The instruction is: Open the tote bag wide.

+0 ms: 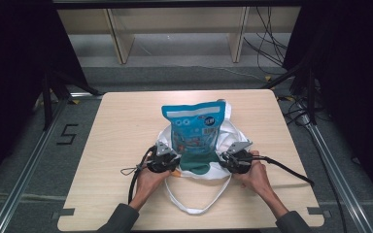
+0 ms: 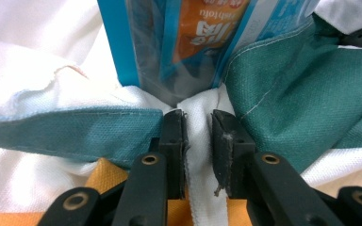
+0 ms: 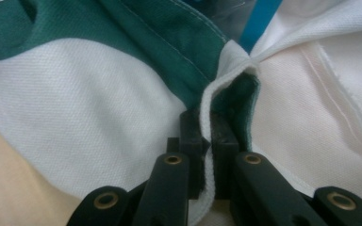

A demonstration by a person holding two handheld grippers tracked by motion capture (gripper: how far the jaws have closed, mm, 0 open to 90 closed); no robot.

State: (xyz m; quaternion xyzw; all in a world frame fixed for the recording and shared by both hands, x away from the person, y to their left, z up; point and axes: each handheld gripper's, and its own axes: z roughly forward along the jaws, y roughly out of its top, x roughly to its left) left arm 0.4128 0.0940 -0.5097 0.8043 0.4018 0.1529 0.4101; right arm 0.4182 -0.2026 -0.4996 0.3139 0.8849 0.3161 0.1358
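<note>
On the pale wooden table [image 1: 126, 126], near its middle and toward the person's side, lies a white cloth bag [image 1: 226, 127] with a dark green band along its mouth. A blue snack packet [image 1: 192, 127] stands partly inside it, its top half rising clear of the opening and leaning away from the person; the packet has a white strip near the top, printed graphics, a barcode label and an orange patch lower down. One white handle loop [image 1: 199, 206] of the bag trails flat on the table toward the person. The left tongs [image 1: 166, 156] sit at the left side of the bag's mouth, and in the left gripper view these left tongs [image 2: 199, 129] have a white fold of the bag's edge [image 2: 198, 141] between their jaws, the jaws standing slightly apart with the cloth filling the gap; the cloth looks pinched, lightly. An orange surface shows under that cloth, too close to identify. The right tongs [image 1: 233, 155] sit at the right side of the mouth; in the right gripper view these right tongs [image 3: 208, 141] are pressed together on a thin white hem [image 3: 206, 127] of the bag, green lining showing just beyond. Both hands rest on the table behind the tongs, well apart, the bag's mouth lying between them.
</note>
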